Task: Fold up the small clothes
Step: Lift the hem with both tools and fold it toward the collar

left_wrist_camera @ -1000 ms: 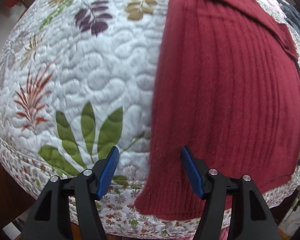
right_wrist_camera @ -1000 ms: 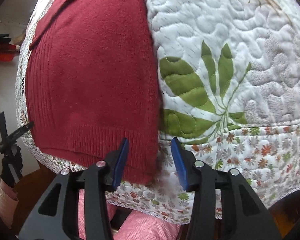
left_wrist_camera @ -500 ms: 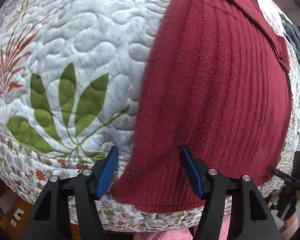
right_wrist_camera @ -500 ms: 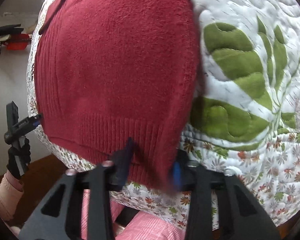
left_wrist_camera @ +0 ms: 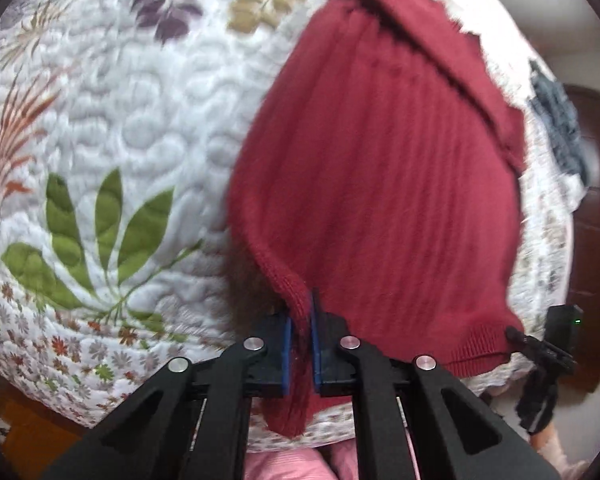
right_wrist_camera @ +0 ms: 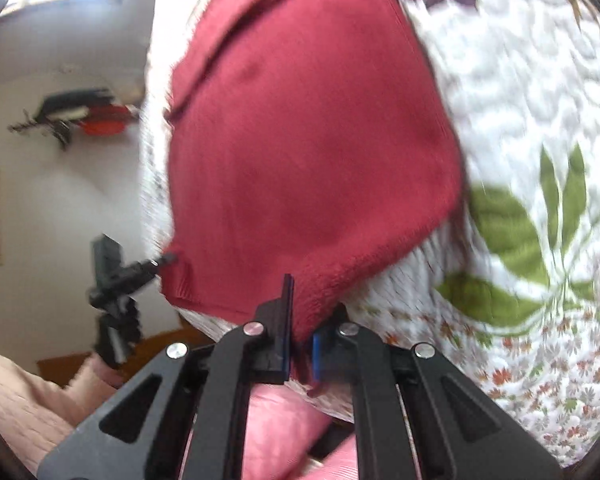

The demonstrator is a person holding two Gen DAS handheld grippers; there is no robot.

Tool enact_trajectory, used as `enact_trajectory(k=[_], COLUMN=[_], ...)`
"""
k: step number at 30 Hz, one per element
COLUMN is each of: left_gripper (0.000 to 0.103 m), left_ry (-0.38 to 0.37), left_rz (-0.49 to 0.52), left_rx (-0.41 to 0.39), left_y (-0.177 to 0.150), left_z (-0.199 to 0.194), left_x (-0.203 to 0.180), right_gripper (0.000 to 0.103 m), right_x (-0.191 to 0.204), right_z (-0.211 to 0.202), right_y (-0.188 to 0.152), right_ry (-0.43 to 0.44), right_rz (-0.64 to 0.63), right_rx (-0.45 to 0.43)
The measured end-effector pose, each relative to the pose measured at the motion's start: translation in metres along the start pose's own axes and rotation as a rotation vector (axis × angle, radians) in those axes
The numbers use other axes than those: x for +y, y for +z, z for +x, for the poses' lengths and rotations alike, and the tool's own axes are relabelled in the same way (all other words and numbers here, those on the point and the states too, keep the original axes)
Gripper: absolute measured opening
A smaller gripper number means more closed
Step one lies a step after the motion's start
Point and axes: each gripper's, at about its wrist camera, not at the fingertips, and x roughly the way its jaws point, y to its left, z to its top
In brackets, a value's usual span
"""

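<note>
Here: soft, limp red knit sweater (left_wrist_camera: 380, 168) on floral quilt (left_wrist_camera: 100, 128), ribbed hem corners pinched shut in left gripper (left_wrist_camera: 300, 344) and right gripper (right_wrist_camera: 300, 344).

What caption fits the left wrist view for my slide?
Left gripper shut on the ribbed hem corner of a red knit sweater, lifting it off a leaf-patterned quilt.

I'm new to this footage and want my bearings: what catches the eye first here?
A dark red sweater fills the middle, lying on a white quilt printed with leaves. Each near corner of its hem is pinched: the left hand-held gripper shuts on one, the right hand-held gripper on the other, both lifted off the quilt.
</note>
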Motion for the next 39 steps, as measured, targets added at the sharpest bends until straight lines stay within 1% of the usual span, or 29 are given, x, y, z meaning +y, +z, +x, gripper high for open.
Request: enact_trajectory(k=[4, 8, 11, 12, 15, 17, 19, 22, 24, 26, 27, 29, 30, 32, 33, 34, 35, 36, 37, 39], left_gripper=[0.007, 0.007, 0.007, 0.007, 0.007, 0.007, 0.007, 0.007, 0.007, 0.007, 0.008, 0.011, 0.011, 0.012, 0.017, 0.021, 0.03, 0.034, 0.034, 0.034], left_ry=[-0.044, -0.05, -0.058, -0.057, -0.072, -0.069, -0.069, -0.093, -0.086, -0.094, -0.101, -0.124, -0.151, -0.188, -0.191, -0.187, -0.185, -0.189, -0.187, -0.173], left_rz=[0.013, 0.036, 0.051, 0.057, 0.044, 0.03, 0.019, -0.023, -0.029, -0.045, -0.053, -0.076, -0.097, -0.114, -0.119, -0.121, -0.126, -0.132, -0.137, -0.126], left_rx=[-0.058, -0.103, -0.136, -0.146, -0.178, -0.206, -0.22, -0.214, -0.207, -0.197, -0.194, -0.183, -0.171, -0.164, -0.17, -0.178, -0.192, -0.209, -0.229, -0.242], left_y=[0.021, 0.052, 0.075, 0.073, 0.098, 0.115, 0.127, 0.141, 0.144, 0.145, 0.145, 0.144, 0.145, 0.145, 0.145, 0.146, 0.148, 0.148, 0.15, 0.151], left_z=[-0.009, -0.017, -0.02, -0.022, -0.02, -0.016, -0.011, -0.002, 0.004, 0.011, 0.011, 0.01, 0.009, 0.004, -0.002, -0.006, -0.012, -0.018, -0.025, -0.031], left_x=[-0.005, -0.021, -0.025, -0.022, -0.025, -0.024, -0.02, -0.011, -0.007, -0.006, -0.004, 0.001, 0.005, 0.01, 0.012, 0.013, 0.015, 0.017, 0.019, 0.019], right_gripper=[0.005, 0.005, 0.005, 0.005, 0.005, 0.005, 0.005, 0.005, 0.005, 0.006, 0.009, 0.01, 0.013, 0.015, 0.019, 0.021, 0.023, 0.023, 0.023, 0.028], right_x=[0.011, 0.014, 0.009, 0.009, 0.008, 0.001, -0.004, -0.013, -0.018, -0.021, -0.024, -0.033, -0.036, -0.045, -0.048, -0.051, -0.053, -0.054, -0.053, -0.049], right_z=[-0.01, -0.018, -0.023, -0.023, -0.021, -0.024, -0.023, -0.021, -0.015, -0.013, -0.012, -0.013, -0.012, -0.018, -0.021, -0.025, -0.029, -0.033, -0.035, -0.04], right_y=[0.023, 0.043, 0.06, 0.066, 0.088, 0.111, 0.125, 0.146, 0.156, 0.159, 0.16, 0.158, 0.159, 0.157, 0.157, 0.156, 0.155, 0.153, 0.152, 0.151], right_ry=[0.052, 0.064, 0.077, 0.079, 0.104, 0.113, 0.119, 0.1, 0.097, 0.085, 0.079, 0.067, 0.064, 0.08, 0.088, 0.09, 0.089, 0.088, 0.075, 0.033], right_rz=[-0.001, -0.005, 0.007, 0.011, 0.028, 0.047, 0.06, 0.075, 0.089, 0.099, 0.106, 0.127, 0.148, 0.176, 0.19, 0.197, 0.202, 0.202, 0.194, 0.171], right_rx=[-0.049, -0.09, -0.115, -0.123, -0.15, -0.169, -0.178, -0.178, -0.172, -0.165, -0.16, -0.15, -0.147, -0.157, -0.168, -0.177, -0.187, -0.192, -0.196, -0.21])
